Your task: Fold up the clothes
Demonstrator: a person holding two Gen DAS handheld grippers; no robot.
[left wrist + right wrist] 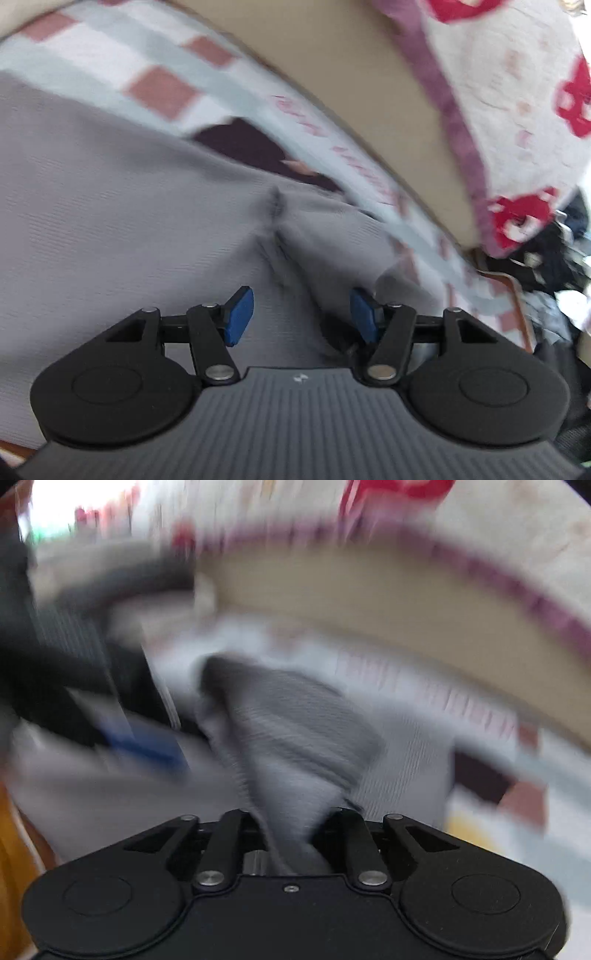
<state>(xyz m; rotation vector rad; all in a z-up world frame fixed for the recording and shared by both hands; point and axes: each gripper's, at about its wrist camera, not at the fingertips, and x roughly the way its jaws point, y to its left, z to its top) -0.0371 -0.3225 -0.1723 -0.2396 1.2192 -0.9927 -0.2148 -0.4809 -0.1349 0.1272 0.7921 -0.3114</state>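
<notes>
A grey ribbed garment point(110, 221) lies spread over a checked sheet point(155, 74). My left gripper point(301, 315) is open just above the grey cloth, its blue pads point(240, 314) apart with nothing between them. In the blurred right wrist view my right gripper point(291, 819) is shut on a bunched fold of the grey garment point(295, 731), which rises from between the jaws. The left gripper point(140, 738) shows there as a dark blur with a blue pad at the left.
A tan mattress edge point(351, 74) runs behind the sheet. A white quilt with red patterns and purple trim point(517, 92) lies beyond it. A dark patch point(251, 147) shows at the garment's far edge. Dark clutter point(561, 251) sits at the right.
</notes>
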